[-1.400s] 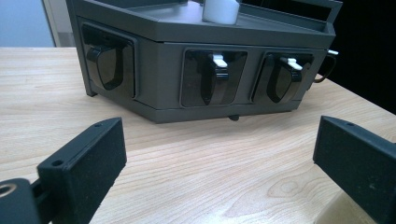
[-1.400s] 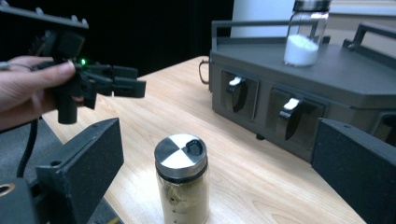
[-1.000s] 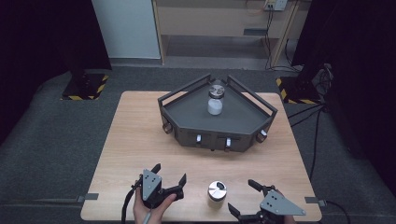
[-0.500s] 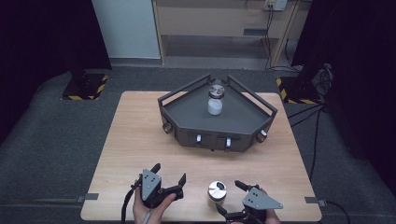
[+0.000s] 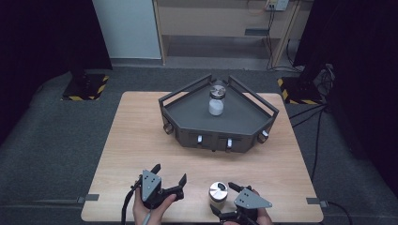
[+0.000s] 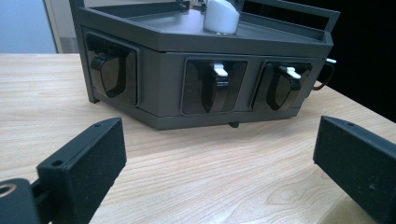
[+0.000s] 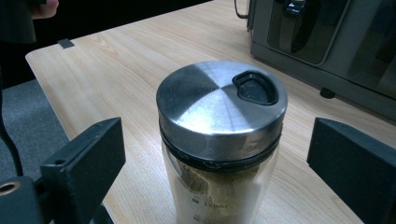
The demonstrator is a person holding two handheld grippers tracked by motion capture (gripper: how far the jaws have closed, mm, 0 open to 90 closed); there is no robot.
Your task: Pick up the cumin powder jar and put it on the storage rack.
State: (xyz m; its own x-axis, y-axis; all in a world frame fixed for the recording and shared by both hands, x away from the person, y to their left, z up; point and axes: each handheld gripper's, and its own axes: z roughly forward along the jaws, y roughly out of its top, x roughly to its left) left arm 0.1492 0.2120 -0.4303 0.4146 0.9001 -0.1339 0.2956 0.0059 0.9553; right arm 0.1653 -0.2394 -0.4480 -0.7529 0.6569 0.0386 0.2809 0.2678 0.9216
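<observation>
From the high view, I see a light wooden table (image 5: 141,140) with a dark grey, angular rack (image 5: 187,112) toward its far side. A glass jar of white powder (image 5: 216,101) stands upright on the rack's tray. Near my edge of the table stands a second jar with a metal lid (image 5: 217,191). My left gripper (image 5: 168,178) sits at the near left, well apart from that jar, its jaws spread with nothing between them. My right gripper (image 5: 223,200) is just beside the near jar, on its right.

In the left gripper view, my two black jaws stand wide apart over bare table wood. Beyond them is the rack's front face, with three recessed dark handles (image 6: 212,86), two of them tipped white. The base of the white powder jar shows at the top.

In the right gripper view, the lidded jar stands upright between my jaws, holding a tan, grainy fill. Its brushed steel lid has a black flip tab (image 7: 254,87). The jaws have just been closing a little, yet both pads stand clear of the glass, so nothing is gripped.
</observation>
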